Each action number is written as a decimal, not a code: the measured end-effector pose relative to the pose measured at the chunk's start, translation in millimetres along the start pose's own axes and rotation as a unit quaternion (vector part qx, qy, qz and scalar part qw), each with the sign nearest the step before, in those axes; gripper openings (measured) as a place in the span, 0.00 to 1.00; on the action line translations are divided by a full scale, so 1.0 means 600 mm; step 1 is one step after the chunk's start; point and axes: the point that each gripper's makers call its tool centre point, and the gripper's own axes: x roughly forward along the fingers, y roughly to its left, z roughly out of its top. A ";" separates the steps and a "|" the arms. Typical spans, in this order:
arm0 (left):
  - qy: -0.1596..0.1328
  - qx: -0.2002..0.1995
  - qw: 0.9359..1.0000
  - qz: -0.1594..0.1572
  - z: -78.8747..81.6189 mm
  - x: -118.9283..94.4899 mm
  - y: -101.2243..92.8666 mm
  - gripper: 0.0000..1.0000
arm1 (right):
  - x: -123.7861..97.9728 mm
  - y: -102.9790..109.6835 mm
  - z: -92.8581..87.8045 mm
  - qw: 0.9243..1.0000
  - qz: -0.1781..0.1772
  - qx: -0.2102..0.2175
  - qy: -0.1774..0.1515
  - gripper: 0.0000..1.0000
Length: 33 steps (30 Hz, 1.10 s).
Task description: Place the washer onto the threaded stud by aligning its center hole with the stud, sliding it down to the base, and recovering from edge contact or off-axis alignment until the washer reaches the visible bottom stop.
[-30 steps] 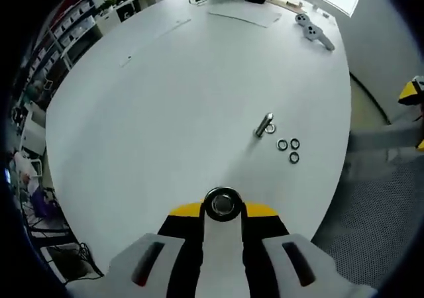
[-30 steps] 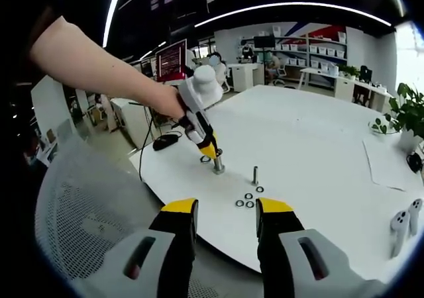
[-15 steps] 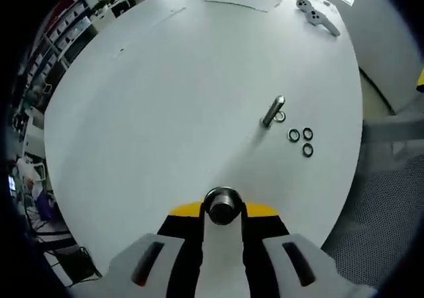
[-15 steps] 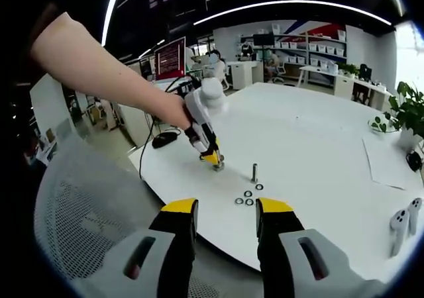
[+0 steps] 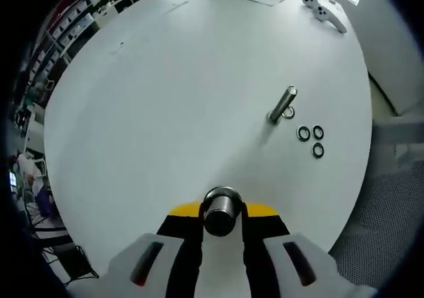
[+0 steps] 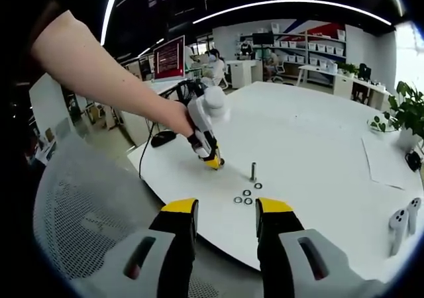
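Three loose washers [image 5: 311, 140] and a fourth at the stud [image 5: 283, 104] base lie on the surface [image 5: 165, 99]. Our left claw [image 5: 222, 212], clenched on a metal cylinder [image 5: 220, 210], has tipped lower; right claw [image 6: 225, 208] hangs released.

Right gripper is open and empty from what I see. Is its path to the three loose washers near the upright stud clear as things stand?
Probably yes. The right gripper is open, and the three washers lie on bare table ahead of it. The stud stands beyond them, and the left gripper sits off to the side.
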 end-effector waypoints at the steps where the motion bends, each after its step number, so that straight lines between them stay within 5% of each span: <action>1: -0.001 -0.006 1.000 -0.001 -0.001 0.000 0.000 0.21 | 0.000 0.000 0.000 1.000 0.000 0.000 0.000 0.37; 17: -0.019 0.001 1.000 -0.001 -0.011 -0.008 0.008 0.26 | 0.002 0.000 -0.003 1.000 0.001 0.001 0.006 0.37; 33: -0.004 -0.048 0.999 0.021 -0.070 -0.020 0.061 0.26 | 0.001 0.002 -0.003 1.000 0.002 0.000 0.006 0.37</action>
